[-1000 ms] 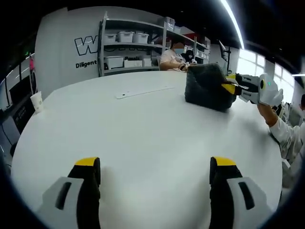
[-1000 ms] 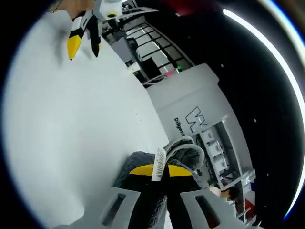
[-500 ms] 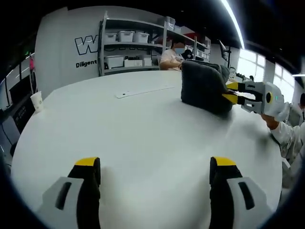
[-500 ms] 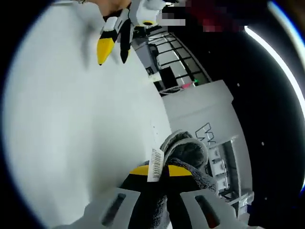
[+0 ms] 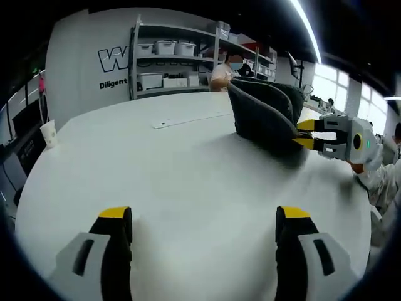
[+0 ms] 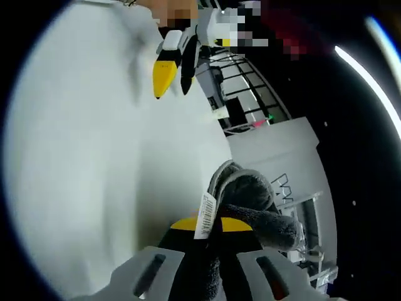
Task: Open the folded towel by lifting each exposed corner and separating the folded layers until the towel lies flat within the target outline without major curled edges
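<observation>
A dark grey towel (image 5: 263, 116) stands lifted off the white table (image 5: 188, 169) at the far right in the left gripper view, its layers spreading apart. My right gripper (image 5: 304, 133) holds its near edge there, jaws closed on the cloth. In the right gripper view the towel (image 6: 250, 200) bulges just past the yellow-tipped jaws, with a white label (image 6: 206, 215) hanging at the pinch, and my right gripper (image 6: 212, 224) is shut on it. My left gripper (image 5: 203, 216) stands open low over bare table, far from the towel; it also appears at the top of the right gripper view (image 6: 172, 66).
A paper cup (image 5: 48, 133) stands at the table's left edge. A thin white strip (image 5: 188, 120) lies on the table beyond the middle. Shelves with bins (image 5: 169, 63) and a seated person (image 5: 224, 74) are behind the table. A sleeve (image 5: 382, 179) shows at the right edge.
My right gripper has pulled the towel edge toward the right and lower, and the towel has tipped and opened out. My left gripper has stayed put.
</observation>
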Action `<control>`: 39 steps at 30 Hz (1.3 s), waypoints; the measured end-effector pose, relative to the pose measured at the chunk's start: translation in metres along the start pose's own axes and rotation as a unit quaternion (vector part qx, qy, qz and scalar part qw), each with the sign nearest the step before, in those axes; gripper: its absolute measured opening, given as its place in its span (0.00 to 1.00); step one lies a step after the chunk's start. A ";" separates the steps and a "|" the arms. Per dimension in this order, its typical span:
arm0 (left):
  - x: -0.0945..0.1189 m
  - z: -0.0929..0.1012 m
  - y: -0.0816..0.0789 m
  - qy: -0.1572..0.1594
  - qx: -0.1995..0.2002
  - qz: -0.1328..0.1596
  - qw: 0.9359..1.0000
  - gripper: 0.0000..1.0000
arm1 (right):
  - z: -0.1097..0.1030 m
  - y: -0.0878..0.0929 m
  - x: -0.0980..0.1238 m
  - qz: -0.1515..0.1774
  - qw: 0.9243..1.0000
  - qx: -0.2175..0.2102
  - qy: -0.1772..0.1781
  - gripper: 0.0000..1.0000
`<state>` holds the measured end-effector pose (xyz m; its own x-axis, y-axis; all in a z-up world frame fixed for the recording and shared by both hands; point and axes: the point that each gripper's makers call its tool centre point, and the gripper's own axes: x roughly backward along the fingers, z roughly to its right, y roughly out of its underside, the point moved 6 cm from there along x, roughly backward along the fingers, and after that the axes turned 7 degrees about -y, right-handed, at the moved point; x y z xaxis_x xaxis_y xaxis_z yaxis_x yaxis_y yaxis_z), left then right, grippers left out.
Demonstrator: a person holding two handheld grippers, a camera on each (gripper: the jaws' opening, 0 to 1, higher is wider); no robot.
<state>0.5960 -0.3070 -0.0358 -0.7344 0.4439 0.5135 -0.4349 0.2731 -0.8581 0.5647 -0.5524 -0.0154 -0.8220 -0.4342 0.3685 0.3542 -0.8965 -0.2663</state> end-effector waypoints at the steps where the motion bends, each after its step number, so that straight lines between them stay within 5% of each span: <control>1: 0.000 0.000 0.000 0.000 -0.001 0.000 1.000 0.93 | -0.001 -0.001 -0.001 0.001 1.000 0.002 -0.003 0.01; 16: 0.003 0.000 -0.002 0.000 -0.003 0.004 1.000 0.93 | -0.012 -0.022 -0.013 0.027 0.999 -0.005 -0.039 0.01; 26: 0.004 0.000 -0.001 -0.001 -0.005 0.003 1.000 0.93 | -0.025 -0.023 -0.018 0.032 0.994 -0.047 -0.095 0.03; 29: 0.004 0.001 -0.001 -0.001 -0.006 0.002 1.000 0.93 | -0.029 -0.025 -0.019 0.056 0.983 -0.111 -0.132 0.07; 35: 0.004 0.000 0.001 -0.003 -0.006 -0.001 1.000 0.93 | -0.023 -0.029 -0.006 0.110 0.962 -0.197 -0.153 0.19; 39: 0.004 0.002 0.001 -0.004 -0.008 -0.002 1.000 0.93 | -0.014 -0.022 0.001 0.110 0.962 -0.208 -0.139 0.35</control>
<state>0.5916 -0.3061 -0.0344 -0.7365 0.4369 0.5164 -0.4290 0.2886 -0.8560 0.5498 -0.5315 -0.0212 -0.5770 -0.6675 0.4707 0.2497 -0.6929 -0.6764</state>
